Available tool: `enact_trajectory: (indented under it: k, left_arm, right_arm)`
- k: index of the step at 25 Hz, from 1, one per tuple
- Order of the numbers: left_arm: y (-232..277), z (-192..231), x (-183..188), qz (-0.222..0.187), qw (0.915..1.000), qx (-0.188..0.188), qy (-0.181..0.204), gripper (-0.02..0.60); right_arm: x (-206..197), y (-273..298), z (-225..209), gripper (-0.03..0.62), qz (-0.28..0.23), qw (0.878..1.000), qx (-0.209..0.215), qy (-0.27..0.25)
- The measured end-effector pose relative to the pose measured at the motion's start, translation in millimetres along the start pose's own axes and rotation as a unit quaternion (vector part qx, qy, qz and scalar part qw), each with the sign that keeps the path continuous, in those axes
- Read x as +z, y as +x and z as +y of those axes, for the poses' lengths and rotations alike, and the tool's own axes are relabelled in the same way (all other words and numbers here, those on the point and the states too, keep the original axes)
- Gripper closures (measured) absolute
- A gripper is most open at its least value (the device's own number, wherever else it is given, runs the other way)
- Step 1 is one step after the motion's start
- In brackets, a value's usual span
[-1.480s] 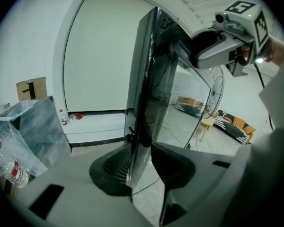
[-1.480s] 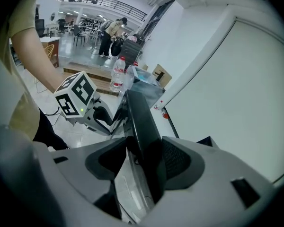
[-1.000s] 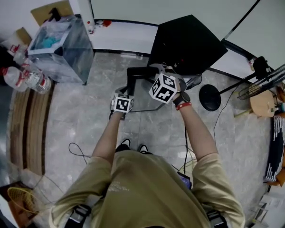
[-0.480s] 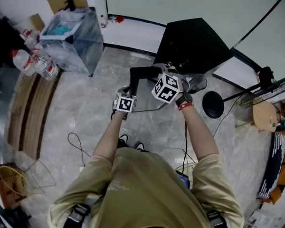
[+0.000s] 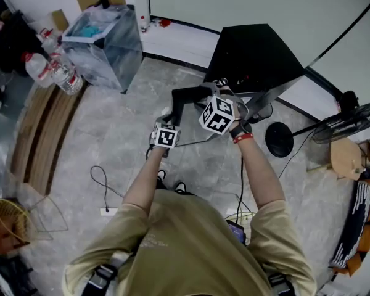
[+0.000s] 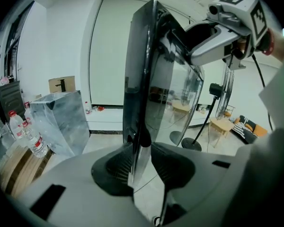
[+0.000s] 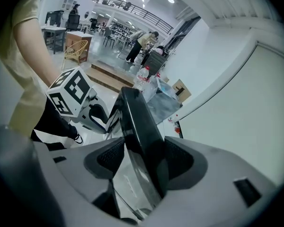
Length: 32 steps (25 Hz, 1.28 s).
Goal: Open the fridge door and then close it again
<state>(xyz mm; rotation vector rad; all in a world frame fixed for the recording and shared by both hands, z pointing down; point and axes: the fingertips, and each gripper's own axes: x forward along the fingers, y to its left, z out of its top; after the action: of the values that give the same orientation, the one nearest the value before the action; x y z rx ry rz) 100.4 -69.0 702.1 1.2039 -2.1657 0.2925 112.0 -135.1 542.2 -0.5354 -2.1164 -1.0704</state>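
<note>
On the pale marble floor [image 5: 111, 134], before a white wall, a black fridge [image 5: 253, 48] is seen from above, and the fridge door [image 5: 186, 95] is found swung open, out from the cabinet's front toward the person. The door is made up of a glossy black frame around a reflective glass pane, in which the room is mirrored. Seen edge-on in the left gripper view, it is thin and dark. Its long axis is shown upright there, the edge rising straight from the jaws to the top of the picture, while the pane is turned toward the right of that view. In the head view the black free edge is pointed toward the person's left, with the pane stretched back to the fridge at the right. The lower part of that edge is pinched by the left hand-held gripper [image 6: 142, 150], both pads being pressed on the frame. Higher up, near the door's top, the frame is straddled by the right hand-held gripper [image 7: 144, 152]. Its jaws are spread wide and have just been opening, the thick frame is lodged between them, and no firm press of the pads can be made out. Off to the left, well apart from the fridge, a clear plastic bin [image 5: 105, 42] and water bottles [image 5: 52, 73] are set near the wall.
</note>
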Motion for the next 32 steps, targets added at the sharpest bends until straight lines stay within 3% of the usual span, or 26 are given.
enact_trajectory:
  k: [13, 17, 20, 23, 26, 32]
  left_arm:
    - [-13.7, -27.1, -19.0, -0.018, 0.9997, 0.003, -0.017, 0.453]
    - [-15.4, -24.7, -23.1, -0.006, 0.9998, -0.002, -0.017, 0.453]
    - [-26.1, -18.9, -16.4, -0.016, 0.9998, -0.01, -0.009, 0.453]
    - [-51.3, -7.9, -0.2, -0.042, 0.9991, -0.003, 0.0, 0.451]
    - [-80.8, 6.6, 18.1, -0.077, 0.997, 0.006, -0.006, 0.453]
    - [-150.2, 15.1, 79.2, -0.174, 0.9846, 0.012, 0.014, 0.491]
  right_arm:
    - [-6.6, -15.8, 23.1, 0.318, -0.006, 1.0, 0.01, -0.023]
    - [-6.4, -15.4, 23.9, 0.312, -0.019, 0.999, 0.008, -0.024]
    - [-6.9, -20.6, 20.2, 0.312, -0.032, 0.999, -0.002, -0.002]
    - [-1.1, -39.5, 8.7, 0.312, -0.077, 0.995, -0.029, 0.059]
    - [5.5, -62.1, -4.5, 0.315, -0.14, 0.977, -0.059, 0.149]
    - [13.6, -97.3, -18.8, 0.384, -0.241, 0.914, -0.102, 0.31]
